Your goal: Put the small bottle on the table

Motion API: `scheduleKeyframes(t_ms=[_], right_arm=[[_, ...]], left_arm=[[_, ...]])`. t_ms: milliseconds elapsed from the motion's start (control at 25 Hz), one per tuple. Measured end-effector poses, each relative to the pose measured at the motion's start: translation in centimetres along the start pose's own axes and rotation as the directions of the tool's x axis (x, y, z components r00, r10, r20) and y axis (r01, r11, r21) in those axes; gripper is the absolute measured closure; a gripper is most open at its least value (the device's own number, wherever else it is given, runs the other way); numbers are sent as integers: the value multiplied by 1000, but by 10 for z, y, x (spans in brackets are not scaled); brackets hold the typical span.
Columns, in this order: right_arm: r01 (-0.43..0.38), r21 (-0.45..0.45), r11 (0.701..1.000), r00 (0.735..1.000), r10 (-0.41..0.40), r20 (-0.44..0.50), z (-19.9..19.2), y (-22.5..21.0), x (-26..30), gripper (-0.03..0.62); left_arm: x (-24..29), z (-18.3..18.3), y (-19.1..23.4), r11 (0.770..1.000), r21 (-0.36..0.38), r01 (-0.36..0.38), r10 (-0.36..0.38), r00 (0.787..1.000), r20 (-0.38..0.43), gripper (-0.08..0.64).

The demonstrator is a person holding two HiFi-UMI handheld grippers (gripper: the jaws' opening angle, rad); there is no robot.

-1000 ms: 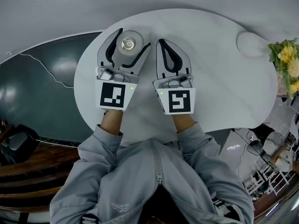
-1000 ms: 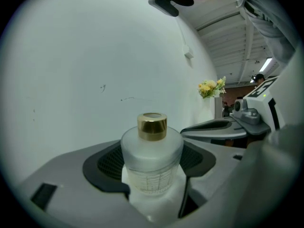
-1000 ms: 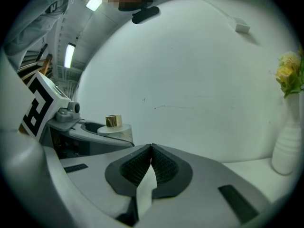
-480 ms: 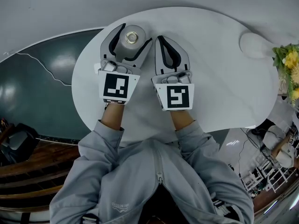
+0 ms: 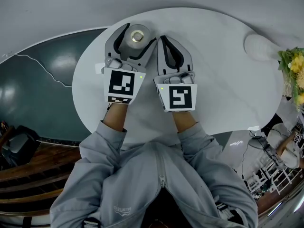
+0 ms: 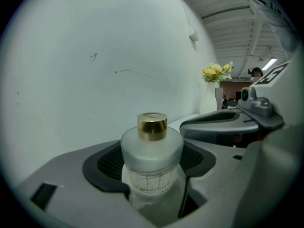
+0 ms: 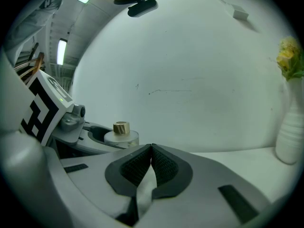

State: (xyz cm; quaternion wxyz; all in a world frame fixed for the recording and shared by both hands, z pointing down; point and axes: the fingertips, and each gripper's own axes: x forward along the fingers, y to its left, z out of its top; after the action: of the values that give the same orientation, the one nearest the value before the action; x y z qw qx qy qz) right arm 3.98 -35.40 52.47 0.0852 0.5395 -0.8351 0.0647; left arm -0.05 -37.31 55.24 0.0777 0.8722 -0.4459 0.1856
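In the head view my left claw [image 5: 140, 33] pinches the small bottle [image 5: 137, 36] over the tabletop's [image 5: 223, 70] far edge, with my right claw [image 5: 163, 39] just beside it. Left gripper view: the gold-capped bottle stands upright between the jaws. Right gripper view: that claw is pressed together.

One small bottle [image 5: 137, 36]; two grippers: left gripper [image 5: 141, 33], right gripper [image 5: 163, 38]; one table [image 5: 223, 80]; one vase [image 5: 259, 45].

Workshop-like hall; ceiling strip lights [image 7: 61, 51]; white table [image 5: 228, 80], flowers [image 5: 293, 63].
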Motion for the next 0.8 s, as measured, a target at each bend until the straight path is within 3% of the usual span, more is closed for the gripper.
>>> scheduleKeyframes(t_ms=[440,600,800], right_arm=[[11,5,1000,1000,-11,-3,3,0,-3,565],[18,-9,1000,1000,-18,-3,7,0,-8,565],[24,-41,999,1000,-24,-19,11,1,-21,565]], left_arm=[[5,-4,-1,1000,17,5,-4,999,-34,227],[5,-4,-3,999,-9,32,-33,999,-19,224],[-4,0,-5,1000,10,25,-25,1000,8,199]])
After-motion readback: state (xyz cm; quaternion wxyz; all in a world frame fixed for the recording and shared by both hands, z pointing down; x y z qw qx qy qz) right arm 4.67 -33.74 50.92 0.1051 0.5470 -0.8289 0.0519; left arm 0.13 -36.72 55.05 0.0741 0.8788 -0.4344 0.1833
